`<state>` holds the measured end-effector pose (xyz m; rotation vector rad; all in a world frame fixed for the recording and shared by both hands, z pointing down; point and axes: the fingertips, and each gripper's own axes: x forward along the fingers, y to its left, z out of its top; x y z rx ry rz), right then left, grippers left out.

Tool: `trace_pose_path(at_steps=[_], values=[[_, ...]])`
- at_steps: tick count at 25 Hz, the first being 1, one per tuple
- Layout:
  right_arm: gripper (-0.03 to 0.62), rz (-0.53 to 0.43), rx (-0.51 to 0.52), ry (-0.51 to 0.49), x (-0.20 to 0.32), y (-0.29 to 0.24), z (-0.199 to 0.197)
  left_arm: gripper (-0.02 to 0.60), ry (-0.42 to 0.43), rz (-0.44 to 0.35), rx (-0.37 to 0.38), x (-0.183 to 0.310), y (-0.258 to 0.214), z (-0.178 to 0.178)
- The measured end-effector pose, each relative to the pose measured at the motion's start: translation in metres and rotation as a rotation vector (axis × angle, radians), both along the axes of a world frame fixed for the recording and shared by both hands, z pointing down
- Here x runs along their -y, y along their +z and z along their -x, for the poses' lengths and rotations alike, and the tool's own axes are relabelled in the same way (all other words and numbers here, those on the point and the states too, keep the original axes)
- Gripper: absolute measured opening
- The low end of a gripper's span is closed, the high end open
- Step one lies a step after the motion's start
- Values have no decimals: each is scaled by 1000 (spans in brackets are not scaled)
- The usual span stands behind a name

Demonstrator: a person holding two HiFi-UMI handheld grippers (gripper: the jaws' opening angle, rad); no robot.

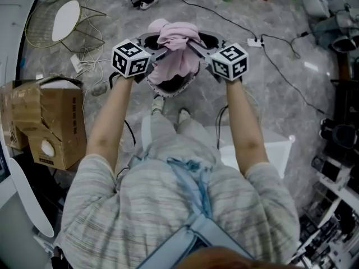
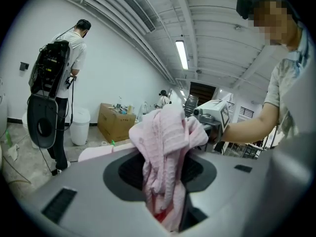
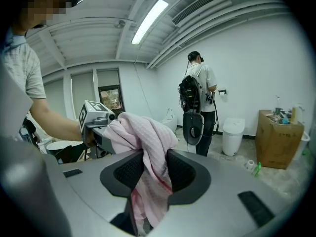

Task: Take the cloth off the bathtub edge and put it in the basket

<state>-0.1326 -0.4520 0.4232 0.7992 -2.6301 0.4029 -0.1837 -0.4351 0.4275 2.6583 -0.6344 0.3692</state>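
Note:
In the head view a pink cloth (image 1: 176,46) is bunched between my two grippers, held up in the air. It hangs down over a dark round basket (image 1: 180,88) on the floor just past the person's feet. My left gripper (image 1: 160,50) is shut on the cloth's left side and my right gripper (image 1: 195,46) on its right side. The left gripper view has the cloth (image 2: 165,147) pinched in the left gripper (image 2: 165,174), with the right gripper's marker cube (image 2: 216,113) behind it. Looking along the right gripper (image 3: 153,174), folds of the cloth (image 3: 148,142) sit between its pads.
An open cardboard box (image 1: 47,122) stands on the floor at left, with a wire-framed stool (image 1: 61,18) beyond it. Cables and a power strip (image 1: 255,42) lie on the grey floor. A white block (image 1: 263,150) is at right. Another person (image 3: 197,98) stands by a white bin (image 3: 232,135).

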Motion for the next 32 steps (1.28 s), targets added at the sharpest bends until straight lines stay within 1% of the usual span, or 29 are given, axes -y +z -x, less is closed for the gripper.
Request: trace_pose_path(at_steps=[4,8,13,19,24,29,32], values=[[144,39,-16,21,10,20,7,167,44,17,43,12,19,8],[144,74,-28,42,17,37,4,167,71,43,67,21,37,7],[144,123,-46,60,21,63,0,167,96,74,106,29,62,5],[144,185,-95,63,20,101,0,167,111,140,152,32,105,6],[144,237,-150,44,15,131,-4,167,148,184,225,29,141,7],[144,283,-182,32,11,156,-8,167,181,221,292,25,170,8],[144,302,-222,20,10,170,-5,167,214,226,355,24,184,12]])
